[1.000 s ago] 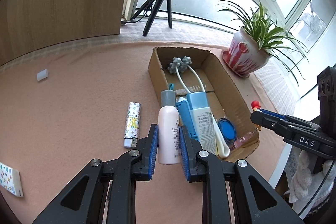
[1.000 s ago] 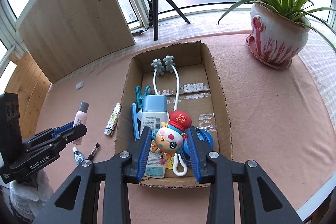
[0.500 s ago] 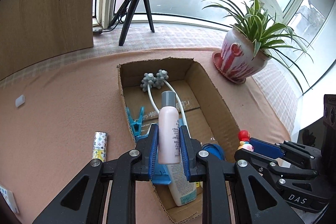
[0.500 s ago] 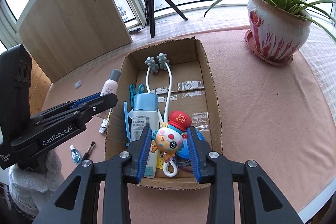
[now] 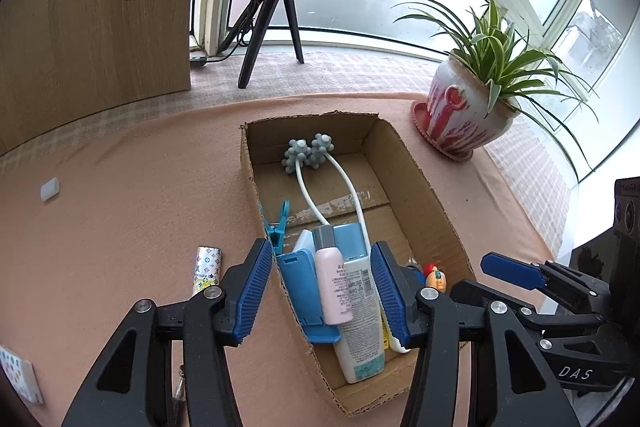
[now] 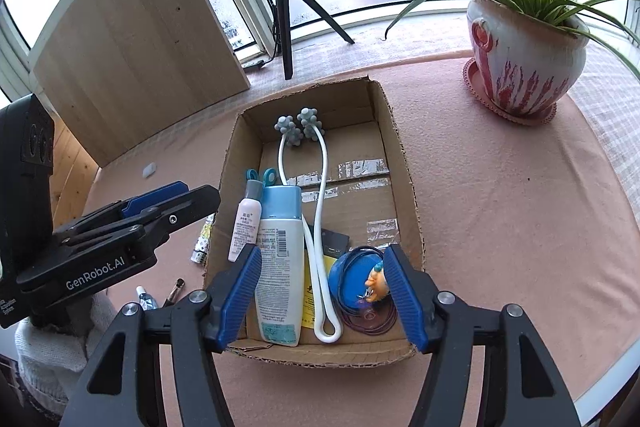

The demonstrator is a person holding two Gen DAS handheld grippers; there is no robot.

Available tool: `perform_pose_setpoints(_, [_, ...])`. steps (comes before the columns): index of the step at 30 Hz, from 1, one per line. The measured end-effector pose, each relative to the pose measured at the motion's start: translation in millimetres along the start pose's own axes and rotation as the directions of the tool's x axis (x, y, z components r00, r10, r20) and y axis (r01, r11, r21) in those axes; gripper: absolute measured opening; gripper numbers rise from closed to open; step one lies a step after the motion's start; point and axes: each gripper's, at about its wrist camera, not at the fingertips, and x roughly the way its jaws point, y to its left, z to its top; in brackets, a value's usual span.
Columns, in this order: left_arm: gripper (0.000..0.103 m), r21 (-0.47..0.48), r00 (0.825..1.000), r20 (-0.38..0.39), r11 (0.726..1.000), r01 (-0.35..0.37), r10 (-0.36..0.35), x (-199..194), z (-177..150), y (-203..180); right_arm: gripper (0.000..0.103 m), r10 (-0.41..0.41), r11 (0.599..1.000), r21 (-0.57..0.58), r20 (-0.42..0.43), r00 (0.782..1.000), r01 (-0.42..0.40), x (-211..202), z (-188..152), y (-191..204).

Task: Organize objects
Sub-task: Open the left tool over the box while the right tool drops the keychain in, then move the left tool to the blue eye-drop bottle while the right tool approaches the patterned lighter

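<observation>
The pink-covered desk (image 6: 500,207) carries an open cardboard box (image 6: 404,163). Over its near end the left gripper (image 5: 322,293) and right gripper (image 6: 322,301) have just been opening; both now stand apart, pads clear of everything. The pink bottle (image 5: 332,285) lies inside on the blue-capped white bottle (image 6: 280,259). The small doll (image 6: 378,281) rests on a blue round case (image 6: 348,279) beside the right gripper's right pad.

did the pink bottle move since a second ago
Yes. The pink bottle went from beside the cardboard box, near the lighter, into the box, lying on the blue-capped tube. The left gripper jaws have just opened, releasing it.
</observation>
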Motion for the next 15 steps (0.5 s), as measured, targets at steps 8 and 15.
perform_pose_setpoints(8, [0.055, -0.052, 0.999, -0.007, 0.998, -0.043, 0.043, -22, -19, 44, 0.06, 0.027, 1.0, 0.002, -0.005, 1.0, -0.027, 2, -6, 13])
perform_pose_setpoints(15, [0.055, -0.118, 0.995, -0.008, 0.988, -0.102, 0.102, -45, -38, 94, 0.06, 0.047, 0.999, -0.003, -0.006, 0.999, -0.047, 3, -10, 30])
